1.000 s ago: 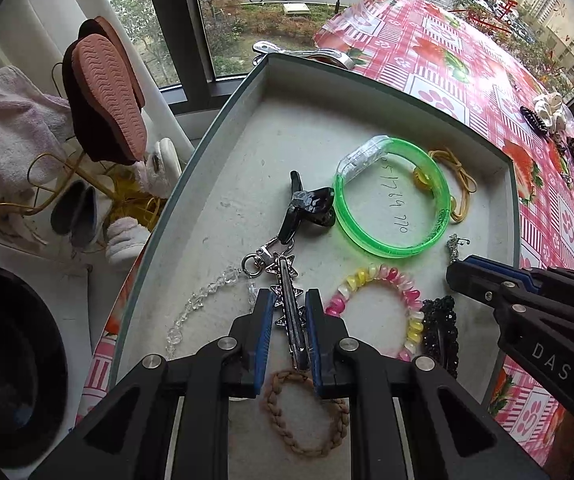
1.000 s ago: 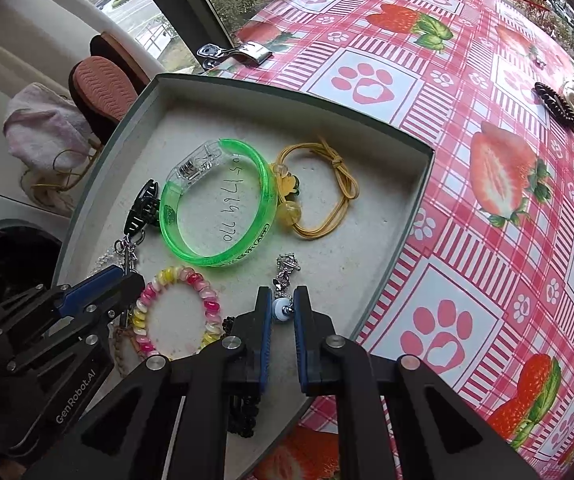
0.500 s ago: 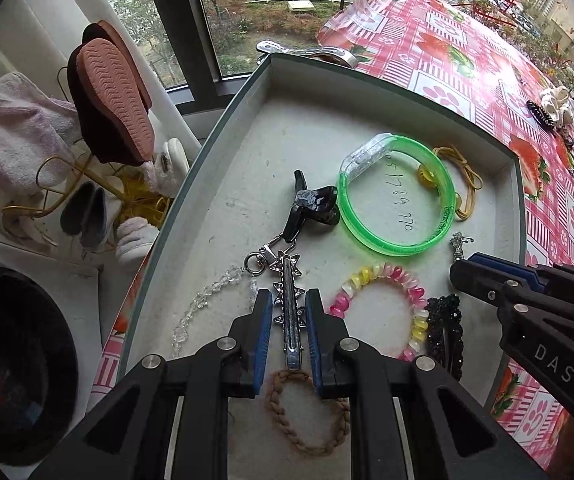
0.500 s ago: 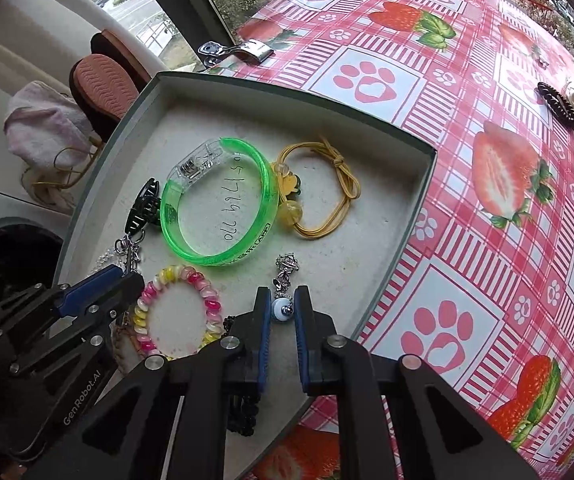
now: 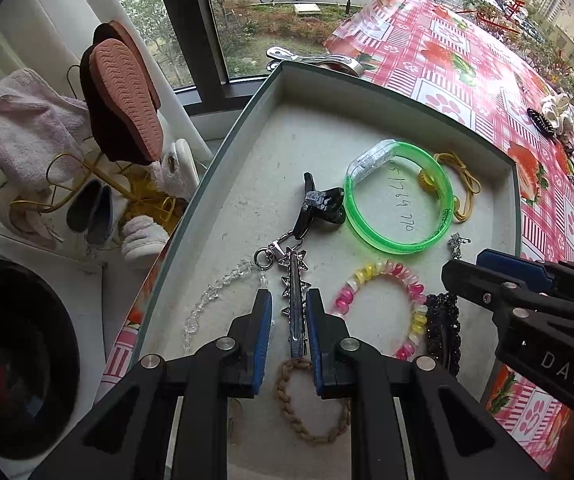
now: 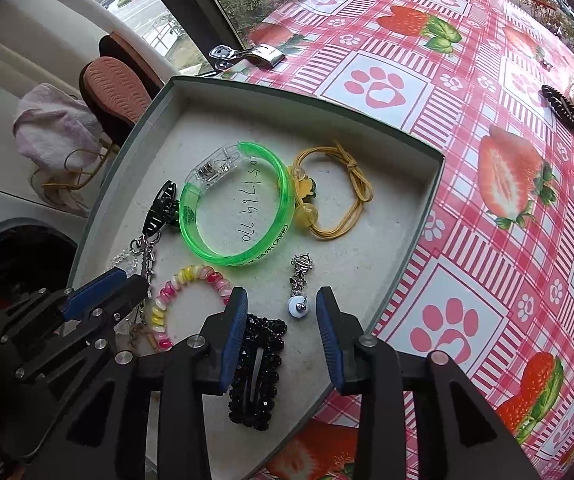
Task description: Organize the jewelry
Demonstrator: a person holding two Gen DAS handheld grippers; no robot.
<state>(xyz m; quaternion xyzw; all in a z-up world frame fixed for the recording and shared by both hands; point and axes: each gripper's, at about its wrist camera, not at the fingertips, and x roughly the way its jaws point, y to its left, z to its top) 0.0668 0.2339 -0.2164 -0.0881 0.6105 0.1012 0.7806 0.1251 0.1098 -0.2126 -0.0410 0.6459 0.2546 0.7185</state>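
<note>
Worktop: the worktop [image 6: 487,128] wears a red-and-white cloth printed with strawberries and paw marks; it fills the right wrist view from 12 to 5 o'clock.
Tray: a shallow grey tray [image 6: 427,216] lies on the worktop by the window and holds the jewelry.
Left gripper: the left gripper [image 5: 289,308] points steeply down over the tray's near part; its jaws are opening, with the silver star clip between the blue pads, the right pad close against it and a clear gap at the left pad.
Right gripper: the right gripper [image 6: 281,306] points steeply down over the tray's near right part; its jaws are opening and stand well apart, the charm lying between them, touched by neither pad.
Green bangle: a clear green bangle [image 6: 191,216] lies mid-tray, at 11 o'clock from the right gripper.
Yellow hair tie: a yellow hair tie [image 6: 357,196] with a bead lies just beside the bangle, at its 3 o'clock.
Black beaded clip: a black beaded clip [image 6: 257,376] lies under the right gripper's left finger.
Pink-yellow bracelet: a pink-yellow bracelet [image 5: 407,280] lies between the two grippers.
Braided band: a braided band [image 5: 287,396] lies at 6 o'clock below the left gripper's pads.
Silver star clip: the silver star clip [image 5: 295,300] lies flat, hooked to a key ring at its 12 o'clock end.
Black claw clip: a black claw clip [image 5: 321,204] sits at 12 o'clock from the star clip.
Charm: the charm [image 6: 299,292] has a white disc at its near end.
</note>
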